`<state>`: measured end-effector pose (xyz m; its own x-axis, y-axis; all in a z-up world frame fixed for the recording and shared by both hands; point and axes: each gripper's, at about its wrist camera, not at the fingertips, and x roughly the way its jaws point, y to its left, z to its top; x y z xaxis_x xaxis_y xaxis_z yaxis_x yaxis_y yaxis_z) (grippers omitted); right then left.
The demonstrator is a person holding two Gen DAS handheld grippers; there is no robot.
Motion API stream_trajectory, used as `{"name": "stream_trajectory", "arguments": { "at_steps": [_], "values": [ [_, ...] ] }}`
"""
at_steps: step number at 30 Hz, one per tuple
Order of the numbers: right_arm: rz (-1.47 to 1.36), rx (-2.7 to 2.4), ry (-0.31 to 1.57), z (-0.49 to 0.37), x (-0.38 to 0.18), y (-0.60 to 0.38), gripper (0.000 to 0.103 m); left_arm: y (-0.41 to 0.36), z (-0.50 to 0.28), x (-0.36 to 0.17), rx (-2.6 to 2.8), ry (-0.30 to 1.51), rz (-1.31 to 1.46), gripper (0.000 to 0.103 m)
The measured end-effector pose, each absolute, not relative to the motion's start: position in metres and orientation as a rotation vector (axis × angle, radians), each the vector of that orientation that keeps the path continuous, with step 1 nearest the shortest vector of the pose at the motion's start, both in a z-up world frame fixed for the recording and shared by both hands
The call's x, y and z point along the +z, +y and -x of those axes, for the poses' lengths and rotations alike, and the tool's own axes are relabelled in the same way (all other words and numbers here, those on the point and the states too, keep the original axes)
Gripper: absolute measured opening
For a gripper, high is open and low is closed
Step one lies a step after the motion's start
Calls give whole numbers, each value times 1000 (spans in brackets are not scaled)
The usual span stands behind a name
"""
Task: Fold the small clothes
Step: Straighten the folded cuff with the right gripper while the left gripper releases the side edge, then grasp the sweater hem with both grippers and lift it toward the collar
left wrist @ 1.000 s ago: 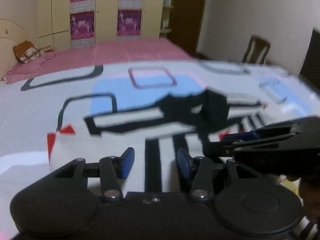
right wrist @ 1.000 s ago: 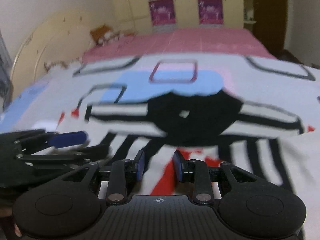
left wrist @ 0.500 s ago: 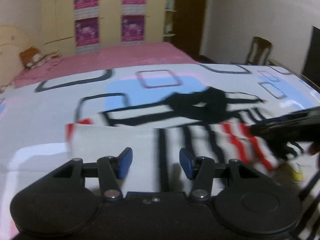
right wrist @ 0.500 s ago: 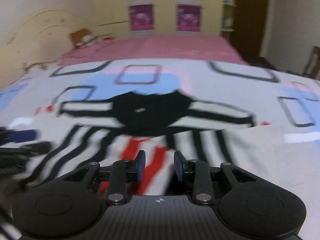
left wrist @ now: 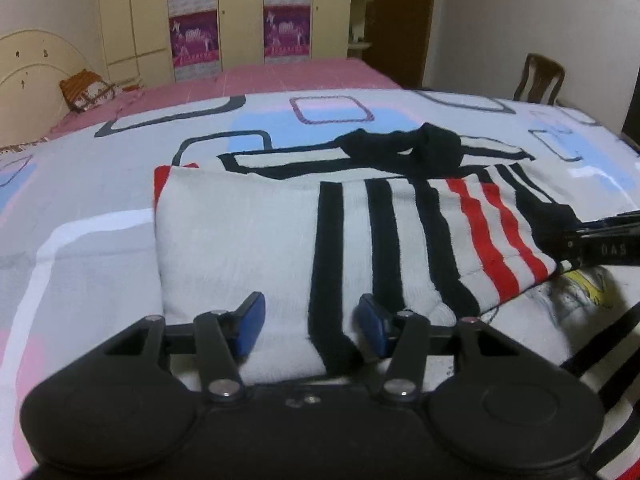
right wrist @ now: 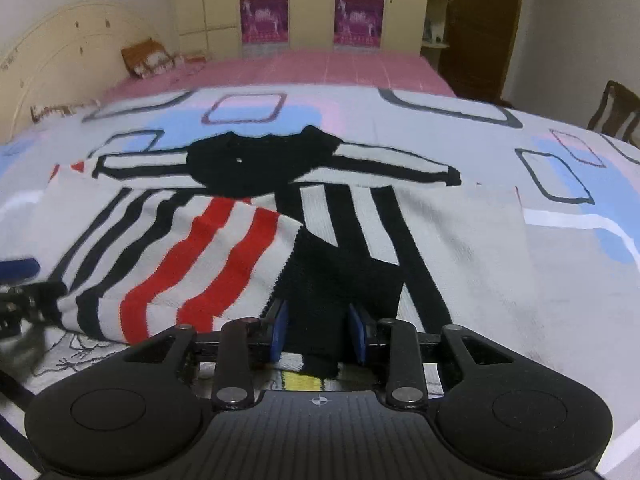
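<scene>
Bedroom walls and yellow wardrobes (left wrist: 132, 20) are standing at twelve o'clock, with a pink bed (left wrist: 256, 78) in front of them and a chair (left wrist: 538, 78) at two o'clock. Nearer, a patterned sheet (left wrist: 80, 208) is covering the surface where the work is going on.

Lying on that sheet is the sweater (left wrist: 248, 236), a small knit in white with black and red stripes and a black collar, spread across the middle of both views. Its lower part is doubled up over the body, so the fold is looking partly made, though the red-striped flap is sitting askew.

Left tongs (left wrist: 310, 330) are gaping about halfway, the blue pads (left wrist: 252, 320) standing either side of the sweater's near edge, which is passing between them; whether they are pressing on it cannot be told. Right tongs (right wrist: 318, 330) are narrower, and a black patch of the knit is running down between their pads (right wrist: 280, 330); here too the pictures are not settling whether it is pinched or merely lying there. From the left view, the right tongs are showing at three o'clock, at the red-striped corner.

Judging by the look, the knit is light, soft and limp, sagging wherever it is unsupported and unlikely to slip from rubbery pads. Taking hold at two corners of one hem, both layers together, is probably serving best; a single-layer pinch is risking dragging the fold apart.
</scene>
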<state>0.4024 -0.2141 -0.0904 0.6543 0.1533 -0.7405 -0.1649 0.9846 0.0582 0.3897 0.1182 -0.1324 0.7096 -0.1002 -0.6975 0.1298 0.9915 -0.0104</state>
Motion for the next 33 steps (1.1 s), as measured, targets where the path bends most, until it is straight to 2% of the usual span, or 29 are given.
{"name": "stream_trajectory", "arguments": {
  "at_steps": [11, 12, 14, 15, 16, 17, 18, 26, 33],
  "values": [
    [-10, 182, 819, -397, -81, -218, 32, 115, -381, -127, -102, 750, -50, 52],
    [-28, 177, 806, -392, -78, -221, 32, 116, -377, -124, -91, 738, -48, 54],
    [-47, 170, 781, -384, -73, -225, 32, 117, -370, -121, -66, 720, -51, 68],
    [-49, 168, 774, -381, -72, -227, 39, 117, -367, -120, -57, 714, -52, 79],
    [-46, 164, 766, -378, -70, -228, 62, 118, -363, -118, -46, 705, -53, 80],
    [-44, 163, 754, -374, -68, -230, 70, 118, -360, -116, -41, 703, -52, 80],
    [-42, 168, 740, -370, -66, -232, 71, 117, -357, -115, -37, 706, -53, 81],
    [-105, 200, 718, -339, -45, -271, 71, 104, -318, -108, -2, 723, -79, 82],
    [-124, 214, 712, -272, -36, -325, 68, 90, -258, -109, 19, 752, -115, 80]
  ]
}}
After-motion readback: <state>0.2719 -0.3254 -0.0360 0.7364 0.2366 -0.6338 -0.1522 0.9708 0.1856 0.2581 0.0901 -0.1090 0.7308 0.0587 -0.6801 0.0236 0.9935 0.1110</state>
